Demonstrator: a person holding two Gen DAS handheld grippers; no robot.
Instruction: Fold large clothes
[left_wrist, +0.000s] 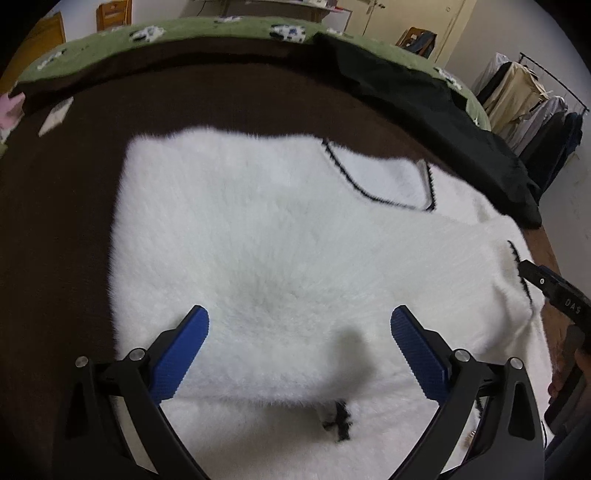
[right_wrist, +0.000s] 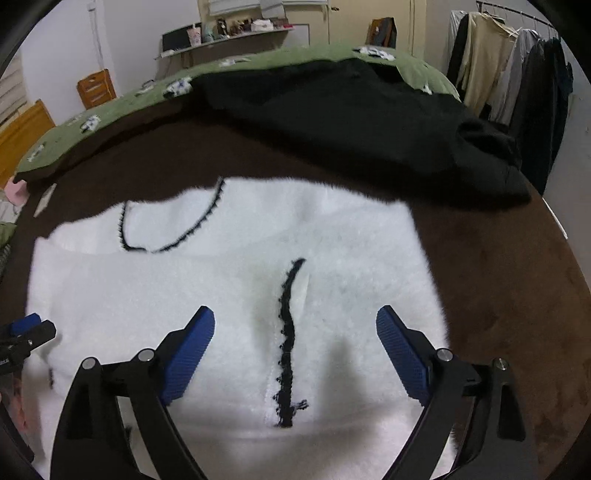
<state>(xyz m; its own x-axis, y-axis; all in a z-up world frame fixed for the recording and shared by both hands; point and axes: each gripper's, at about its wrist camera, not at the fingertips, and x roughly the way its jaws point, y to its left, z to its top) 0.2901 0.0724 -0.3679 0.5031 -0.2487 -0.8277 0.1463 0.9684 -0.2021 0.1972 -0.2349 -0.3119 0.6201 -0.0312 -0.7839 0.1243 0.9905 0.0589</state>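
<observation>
A fluffy white garment with black stitched trim (left_wrist: 288, 236) lies partly folded on a dark brown blanket (left_wrist: 55, 221), filling the centre of both wrist views. In the left wrist view the left gripper (left_wrist: 300, 332) hangs over the white pile with its blue pads (left_wrist: 184, 354) spread wide and nothing between them; a black trimmed pocket or neckline edge (left_wrist: 384, 177) sits toward 1 o'clock, and the right gripper's tip (left_wrist: 554, 288) enters at 3 o'clock, at the garment's edge. In the right wrist view the right gripper (right_wrist: 295, 332) also stands wide, its pads clear of the fabric; the black trim line (right_wrist: 288, 339) runs between them toward 12 o'clock. A black garment (right_wrist: 369, 122) lies heaped at 12 to 1 o'clock, on a green patterned cover (right_wrist: 110, 110). A clothes rack with hanging garments (right_wrist: 517, 74) stands at 2 o'clock.
</observation>
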